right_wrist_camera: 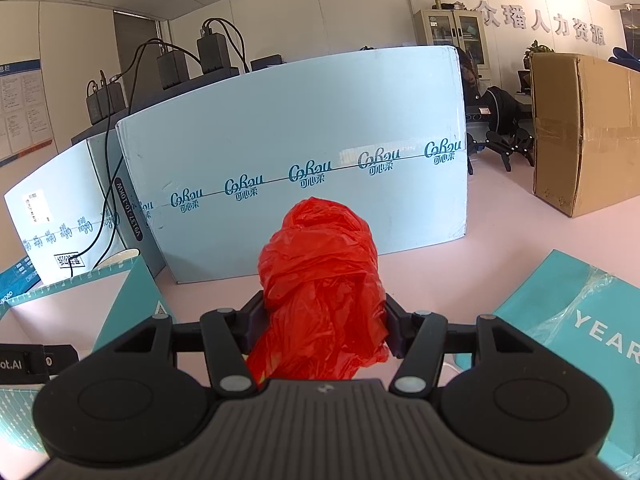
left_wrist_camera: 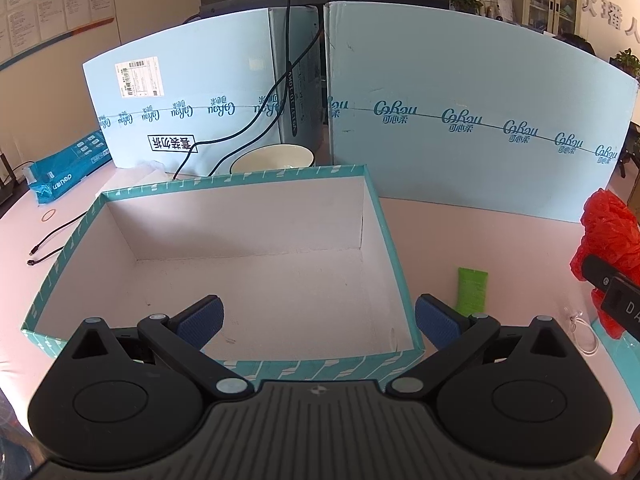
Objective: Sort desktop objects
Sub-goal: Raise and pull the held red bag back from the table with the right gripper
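A teal-rimmed open box [left_wrist_camera: 60, 256] with a bare white inside sits on the pink table. Above its near edge hovers my left gripper [left_wrist_camera: 318, 318], open, its blue pads [left_wrist_camera: 200, 318] wide apart with nothing between them. A green ribbed tube [left_wrist_camera: 472, 290] lies on the table just right of the box. My right gripper [right_wrist_camera: 320, 322] is shut on a crumpled red plastic bag [right_wrist_camera: 320, 276], held above the table; the bag [left_wrist_camera: 608, 240] also shows at the right edge of the left wrist view. The box's corner [right_wrist_camera: 132, 292] shows at the left of the right wrist view.
Light blue cardboard panels [left_wrist_camera: 460, 112] stand as a wall behind the box, with a white bowl [left_wrist_camera: 276, 158] and black cables [left_wrist_camera: 256, 124] at their foot. A blue packet [left_wrist_camera: 68, 168] lies far left. A teal lid [right_wrist_camera: 580, 320] and a brown carton [right_wrist_camera: 580, 132] are at the right.
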Demonstrator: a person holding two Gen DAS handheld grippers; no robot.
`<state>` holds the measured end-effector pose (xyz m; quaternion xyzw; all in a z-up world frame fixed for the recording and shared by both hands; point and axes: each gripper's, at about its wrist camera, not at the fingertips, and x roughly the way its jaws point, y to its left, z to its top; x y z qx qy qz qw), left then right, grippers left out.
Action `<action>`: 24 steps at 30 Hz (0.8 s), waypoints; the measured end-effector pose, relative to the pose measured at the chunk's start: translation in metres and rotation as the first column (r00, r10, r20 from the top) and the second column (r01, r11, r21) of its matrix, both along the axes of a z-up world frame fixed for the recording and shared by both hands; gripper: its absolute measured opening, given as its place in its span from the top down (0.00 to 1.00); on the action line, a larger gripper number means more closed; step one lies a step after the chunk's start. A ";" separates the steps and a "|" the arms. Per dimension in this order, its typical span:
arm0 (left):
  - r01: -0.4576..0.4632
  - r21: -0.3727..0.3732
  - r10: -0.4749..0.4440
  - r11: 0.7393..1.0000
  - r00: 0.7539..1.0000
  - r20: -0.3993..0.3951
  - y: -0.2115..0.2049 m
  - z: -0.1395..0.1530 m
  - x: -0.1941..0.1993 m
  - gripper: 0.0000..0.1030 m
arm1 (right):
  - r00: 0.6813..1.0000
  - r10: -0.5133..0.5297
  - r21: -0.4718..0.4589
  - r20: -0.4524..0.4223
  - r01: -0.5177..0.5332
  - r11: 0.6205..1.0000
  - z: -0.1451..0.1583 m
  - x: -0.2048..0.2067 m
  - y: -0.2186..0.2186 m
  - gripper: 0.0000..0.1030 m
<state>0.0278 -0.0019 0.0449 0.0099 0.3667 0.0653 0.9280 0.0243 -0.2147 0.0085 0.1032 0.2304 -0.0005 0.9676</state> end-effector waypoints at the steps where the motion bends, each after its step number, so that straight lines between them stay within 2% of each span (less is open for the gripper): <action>1: -0.002 0.001 0.002 1.000 1.000 0.001 0.000 0.000 0.001 0.01 | 1.000 -0.001 0.000 0.002 0.001 1.000 0.000 0.000 0.000 0.41; 24: -0.040 -0.001 0.040 0.999 0.999 -0.018 0.009 0.000 0.008 0.01 | 1.000 -0.015 -0.006 0.010 0.015 1.000 0.009 0.006 -0.002 0.41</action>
